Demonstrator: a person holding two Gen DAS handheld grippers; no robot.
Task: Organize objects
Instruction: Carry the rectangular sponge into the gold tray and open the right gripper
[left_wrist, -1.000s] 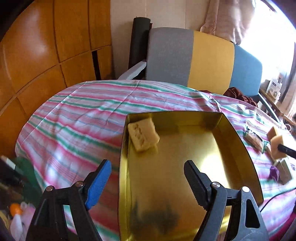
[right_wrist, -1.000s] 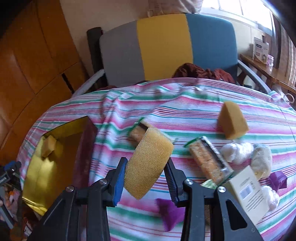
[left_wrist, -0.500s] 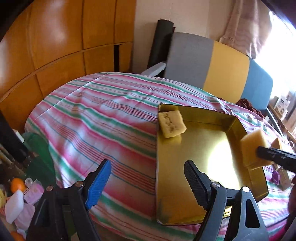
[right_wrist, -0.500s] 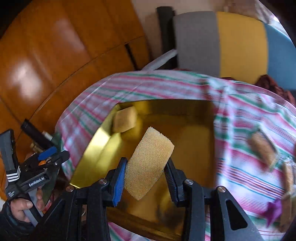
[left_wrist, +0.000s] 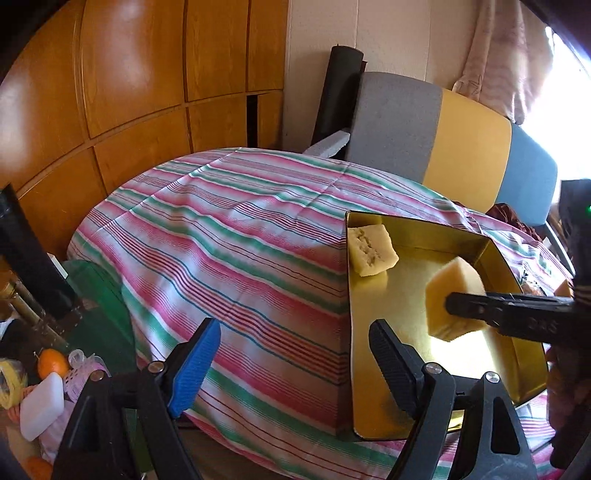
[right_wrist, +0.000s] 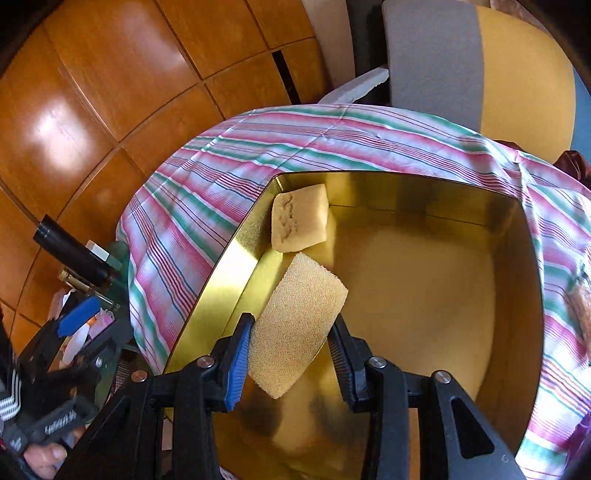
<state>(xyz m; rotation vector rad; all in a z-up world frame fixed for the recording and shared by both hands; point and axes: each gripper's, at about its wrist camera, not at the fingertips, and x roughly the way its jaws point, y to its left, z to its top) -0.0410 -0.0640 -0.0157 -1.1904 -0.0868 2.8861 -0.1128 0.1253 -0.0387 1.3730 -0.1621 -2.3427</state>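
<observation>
A gold metal tray lies on the striped cloth, with one pale yellow sponge resting in its far left corner. My right gripper is shut on a second, coarse yellow sponge, held tilted above the tray's left half, close to its left wall. In the left wrist view the same held sponge hangs over the tray, near the resting sponge. My left gripper hovers over the cloth at the tray's left edge. Its jaws are opening, with nothing between them.
The striped tablecloth covers a rounded table. A grey, yellow and blue chair stands behind it, and wooden panelling runs along the left. Oranges, a white block and other clutter sit low at the left.
My right gripper carried the sponge leftward from the cloth to above the tray. The left gripper drew back to the left, so the tray now sits at the right of its view.
</observation>
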